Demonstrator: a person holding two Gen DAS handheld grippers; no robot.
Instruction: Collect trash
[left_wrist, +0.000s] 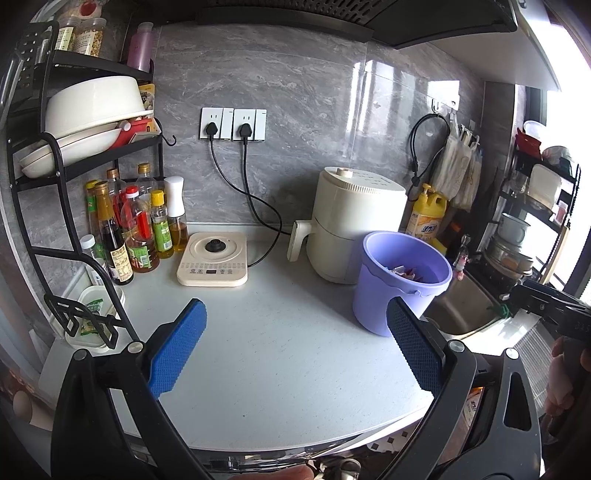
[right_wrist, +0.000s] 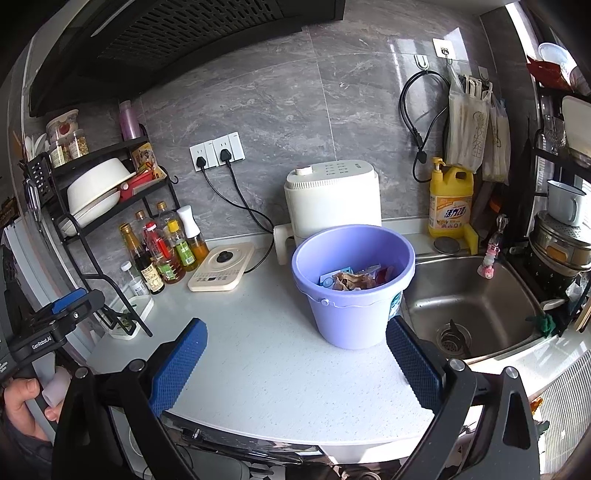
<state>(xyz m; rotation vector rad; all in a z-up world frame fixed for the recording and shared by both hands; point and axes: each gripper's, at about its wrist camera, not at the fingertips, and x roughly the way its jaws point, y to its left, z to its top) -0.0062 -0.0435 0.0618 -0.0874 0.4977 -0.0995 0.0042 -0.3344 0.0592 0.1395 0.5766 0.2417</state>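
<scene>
A lilac plastic bucket (right_wrist: 352, 288) stands on the white counter (right_wrist: 266, 354) beside the sink; crumpled wrappers and paper trash (right_wrist: 351, 278) lie inside it. The left wrist view shows the same bucket (left_wrist: 399, 280) at the right. My left gripper (left_wrist: 297, 347) is open above the counter's front edge, nothing between its blue pads. My right gripper (right_wrist: 295, 360) is open too, hanging just in front of the bucket with empty pads. Each gripper shows at the edge of the other's view, held by a hand.
A cream air fryer (right_wrist: 332, 199) stands behind the bucket. A small induction cooker (right_wrist: 221, 271) and oil bottles (right_wrist: 159, 243) sit at the left under a black dish rack (left_wrist: 85, 122). The steel sink (right_wrist: 472, 310) lies to the right, with yellow detergent (right_wrist: 450, 199) behind it.
</scene>
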